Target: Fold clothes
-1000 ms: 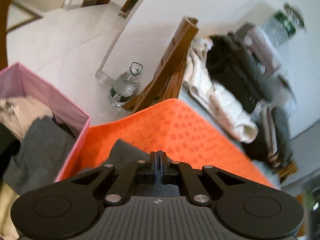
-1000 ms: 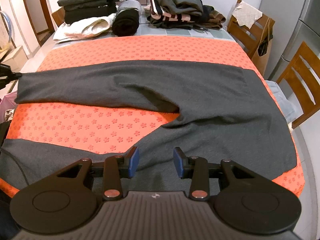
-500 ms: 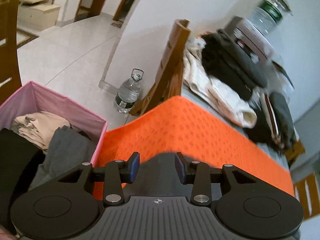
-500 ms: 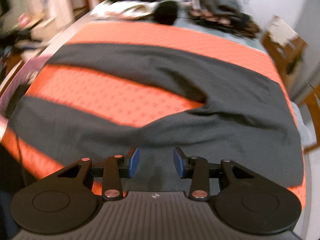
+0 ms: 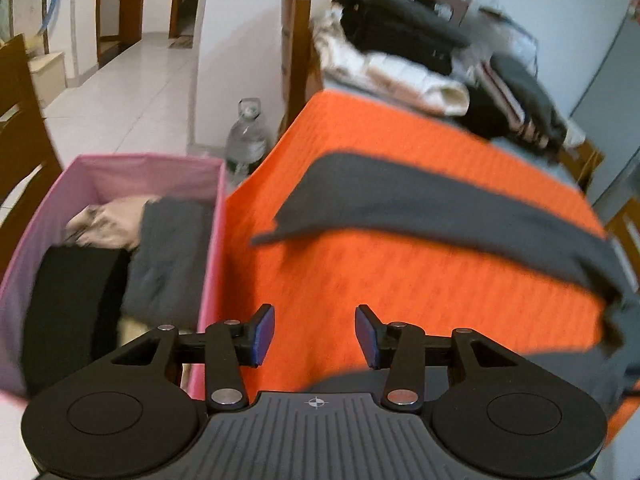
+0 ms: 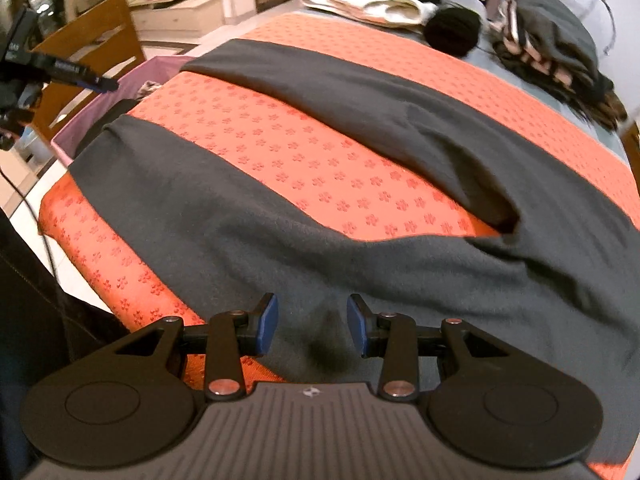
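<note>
Dark grey trousers [image 6: 280,240] lie spread flat on the orange flower-print mat [image 6: 300,160], legs apart and pointing left. In the left wrist view the far leg [image 5: 420,208] ends near the mat's left edge. My left gripper [image 5: 315,334] hovers over bare mat [image 5: 360,280] short of that leg, its jaws opening with nothing between them. One of its blue fingertips [image 6: 100,82] shows at the left of the right wrist view. My right gripper [image 6: 312,326] stands open just above the near leg, and its pads do not press the cloth.
A pink fabric box [image 5: 132,168] with clothes in it stands on the floor by the mat's left end, with a water bottle [image 5: 246,140] behind it. Folded clothes piles [image 6: 380,0] line the table's far edge. Wooden chairs [image 6: 92,28] stand at the left.
The left gripper was shut on the far leg's end. It has opened, let go and drawn back over the mat. The right gripper has rolled and sunk closer to the near leg.
</note>
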The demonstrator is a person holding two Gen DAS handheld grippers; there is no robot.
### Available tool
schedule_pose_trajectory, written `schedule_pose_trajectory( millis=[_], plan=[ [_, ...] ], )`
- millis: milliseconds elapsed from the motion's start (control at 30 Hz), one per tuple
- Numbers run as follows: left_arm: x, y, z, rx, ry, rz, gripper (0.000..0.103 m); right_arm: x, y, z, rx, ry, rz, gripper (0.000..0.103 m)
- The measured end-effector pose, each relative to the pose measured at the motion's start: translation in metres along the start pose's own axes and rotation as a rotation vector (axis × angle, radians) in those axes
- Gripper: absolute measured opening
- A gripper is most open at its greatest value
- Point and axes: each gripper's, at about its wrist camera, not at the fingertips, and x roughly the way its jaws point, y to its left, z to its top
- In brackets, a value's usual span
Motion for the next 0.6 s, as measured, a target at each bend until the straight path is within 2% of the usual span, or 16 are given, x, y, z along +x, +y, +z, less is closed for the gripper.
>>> schedule_pose_trajectory(
  millis=[233, 433, 600],
  plan=[
    [0.003, -0.008, -0.028, 0.076, 0.064, 0.005, 0.047, 0.008, 0.002, 0.004, -0.035, 0.002, 0.023, 0.045],
    [0.011, -0.012, -0.028, 0.108, 0.076, 0.005, 0.047, 0.009, 0.006, 0.01, -0.028, -0.008, 0.014, 0.045],
    [0.019, -0.015, -0.028, 0.161, 0.072, 0.041, 0.045, 0.01, 0.011, 0.012, -0.018, -0.009, 0.004, 0.045]
  ],
)
